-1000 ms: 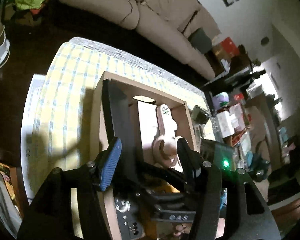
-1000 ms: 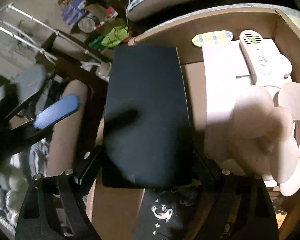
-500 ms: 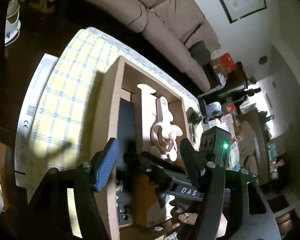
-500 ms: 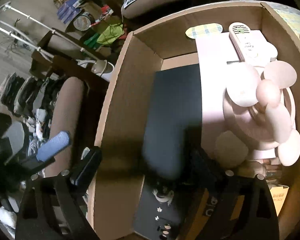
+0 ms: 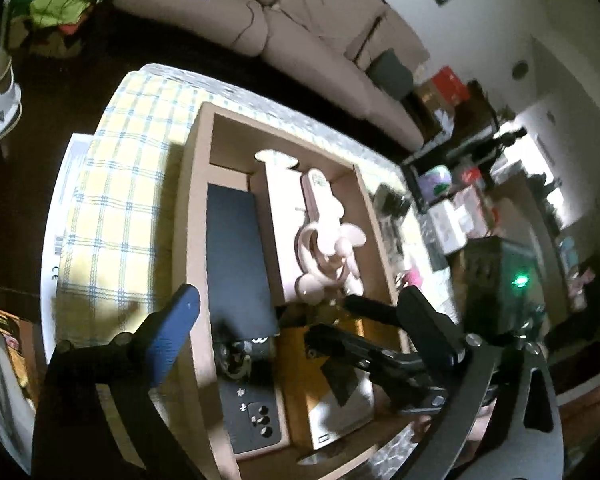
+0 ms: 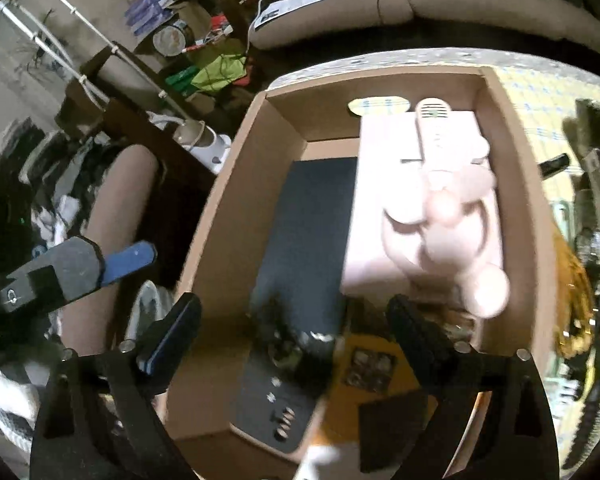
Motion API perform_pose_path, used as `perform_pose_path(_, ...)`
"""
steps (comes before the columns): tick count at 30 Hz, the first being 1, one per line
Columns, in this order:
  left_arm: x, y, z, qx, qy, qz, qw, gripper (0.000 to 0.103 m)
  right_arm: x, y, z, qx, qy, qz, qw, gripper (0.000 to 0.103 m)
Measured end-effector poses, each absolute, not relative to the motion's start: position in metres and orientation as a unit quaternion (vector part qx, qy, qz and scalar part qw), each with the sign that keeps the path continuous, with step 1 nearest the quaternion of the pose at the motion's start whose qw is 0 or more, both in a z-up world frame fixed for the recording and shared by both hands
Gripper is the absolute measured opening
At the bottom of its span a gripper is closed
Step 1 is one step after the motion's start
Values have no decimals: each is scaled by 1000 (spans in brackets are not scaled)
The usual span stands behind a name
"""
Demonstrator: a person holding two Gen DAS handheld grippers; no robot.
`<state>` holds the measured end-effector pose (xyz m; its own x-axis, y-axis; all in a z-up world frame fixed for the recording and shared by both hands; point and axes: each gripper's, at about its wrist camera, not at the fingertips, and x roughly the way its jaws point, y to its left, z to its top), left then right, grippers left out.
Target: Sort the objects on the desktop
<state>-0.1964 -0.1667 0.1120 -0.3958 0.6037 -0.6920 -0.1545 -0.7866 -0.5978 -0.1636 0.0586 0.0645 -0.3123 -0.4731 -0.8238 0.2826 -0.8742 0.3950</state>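
A cardboard carton (image 5: 188, 208) (image 6: 228, 216) stands on a yellow checked tablecloth (image 5: 120, 184). A dark flat box (image 5: 236, 256) (image 6: 308, 240) lies flat inside it. Beside that is a pink box (image 5: 284, 216) with a pink handheld fan (image 5: 328, 240) (image 6: 440, 216) on top. At the near end lie a black printed box (image 5: 252, 412) (image 6: 272, 396) and a yellow box (image 5: 312, 368) (image 6: 376, 364). My left gripper (image 5: 300, 328) hovers over the near end with its jaws opening and nothing between them. My right gripper (image 6: 296, 332) hovers there too, opening and empty.
A beige sofa (image 5: 300, 40) runs behind the table. Cluttered shelves (image 5: 460, 208) stand to the right. In the right wrist view a padded chair arm (image 6: 116, 208) and piled items sit left of the carton, and my left gripper's blue pad (image 6: 128, 260) shows there too.
The dark flat box, held up between the right gripper's fingers a second ago, now lies in the carton. Both grippers have drawn back from it, and the left jaws have spread wider.
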Motion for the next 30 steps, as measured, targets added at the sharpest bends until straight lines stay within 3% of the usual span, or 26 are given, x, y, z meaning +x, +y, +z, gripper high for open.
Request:
perform_pose_path(11,-173,-134,108,-511,-109,822,227,102,-130,87,74,529,-41,-819,219,98)
perform_pose_path(23,-160,-177,113,-497,-127,840,176,102,-127,5,42,507,250,-806,175,98)
perform_pose_path(26,-163,-195,115,-492,-145,841,173,102,-128,-8,39,516,213,-795,238,94)
perform_pose_path(30,-167,-213,117,-488,-156,842,170,101,-130,-4,40,556,82,-753,343,75)
